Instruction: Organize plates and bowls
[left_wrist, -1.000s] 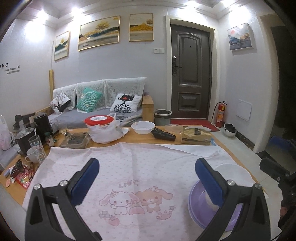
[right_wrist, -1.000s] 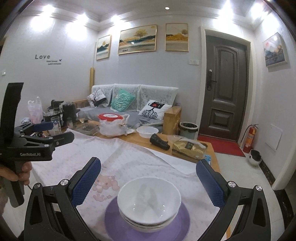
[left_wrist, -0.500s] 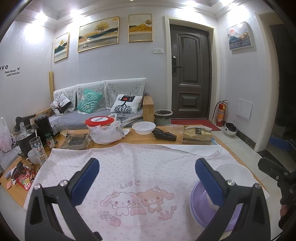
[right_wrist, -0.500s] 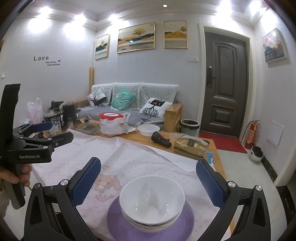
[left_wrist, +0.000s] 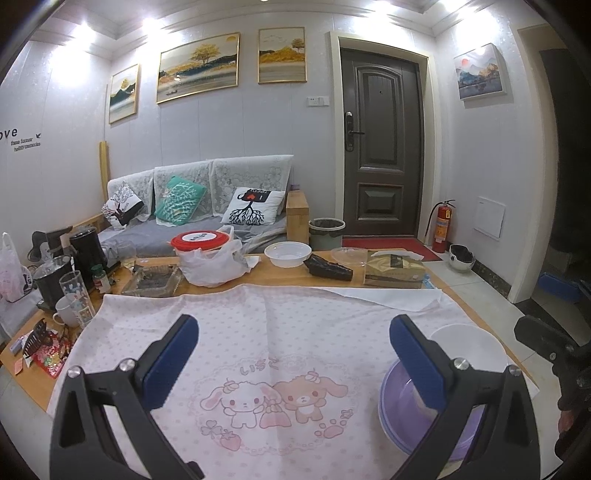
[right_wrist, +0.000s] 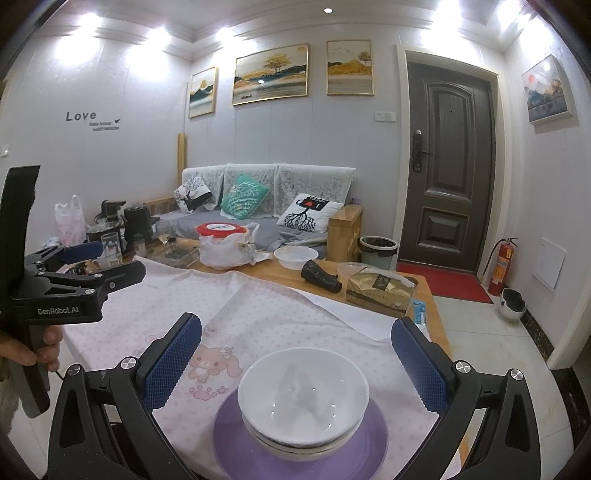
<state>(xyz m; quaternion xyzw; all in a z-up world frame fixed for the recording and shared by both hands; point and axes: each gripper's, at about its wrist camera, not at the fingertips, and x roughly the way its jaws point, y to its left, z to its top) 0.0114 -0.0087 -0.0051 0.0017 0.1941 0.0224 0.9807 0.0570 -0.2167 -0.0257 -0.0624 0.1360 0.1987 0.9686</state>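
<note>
White bowls (right_wrist: 303, 400) sit nested in a stack on a purple plate (right_wrist: 236, 439) on the pink bunny-print cloth. My right gripper (right_wrist: 295, 356) hovers open just above and behind them, holding nothing. In the left wrist view the same purple plate (left_wrist: 397, 424) and white bowl (left_wrist: 469, 345) lie at the right, partly hidden by my right finger. My left gripper (left_wrist: 293, 352) stands open over the cloth's bunny drawing, empty. From the right wrist view the left gripper (right_wrist: 85, 266) appears at the far left, held by a hand.
Beyond the cloth (left_wrist: 258, 332) the wooden table holds a white bowl (left_wrist: 290, 254), a black case (left_wrist: 328, 269), a tissue box (left_wrist: 393, 271), a red-lidded tub in a bag (left_wrist: 201, 254), a glass tray (left_wrist: 153, 280), cups and kettles (left_wrist: 74, 273). The table's right edge (right_wrist: 439, 325) drops to tiled floor.
Both cameras have risen and tilted slightly, so the table sits a little lower in view. The bowls and plate have not moved, and both grippers stay open.
</note>
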